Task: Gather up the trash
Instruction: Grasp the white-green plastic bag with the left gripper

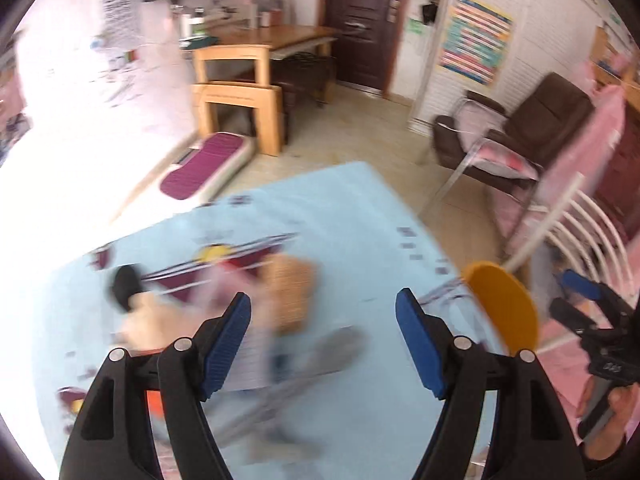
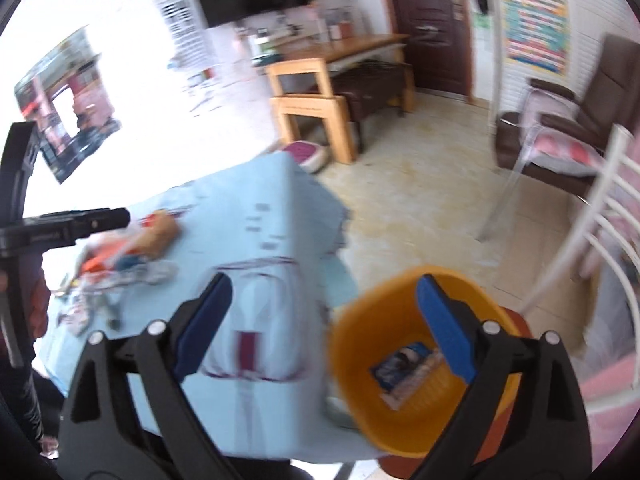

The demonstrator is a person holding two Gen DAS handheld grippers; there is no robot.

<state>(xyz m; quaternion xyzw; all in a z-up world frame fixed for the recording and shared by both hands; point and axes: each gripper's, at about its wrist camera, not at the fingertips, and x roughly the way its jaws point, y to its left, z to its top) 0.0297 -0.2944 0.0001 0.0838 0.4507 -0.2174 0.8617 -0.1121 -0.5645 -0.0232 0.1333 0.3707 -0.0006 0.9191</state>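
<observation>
A table with a light blue cloth (image 1: 340, 208) holds a blurred pile of trash (image 1: 256, 316): wrappers, a tan piece and a black item. My left gripper (image 1: 324, 344) is open and empty just above the pile. An orange bin (image 2: 404, 360) stands at the table's right edge; a blue wrapper (image 2: 404, 364) lies inside it. My right gripper (image 2: 324, 328) is open and empty, its right finger over the bin's mouth. The pile also shows in the right wrist view (image 2: 132, 256), to the left. The bin's rim shows in the left wrist view (image 1: 504, 308).
A white slatted chair (image 2: 592, 224) stands right of the bin. A brown armchair (image 1: 536, 124), a wooden desk with stools (image 1: 256, 60) and a dark door (image 1: 364, 20) lie beyond across a tiled floor. A purple mat (image 1: 204, 164) lies by the wall.
</observation>
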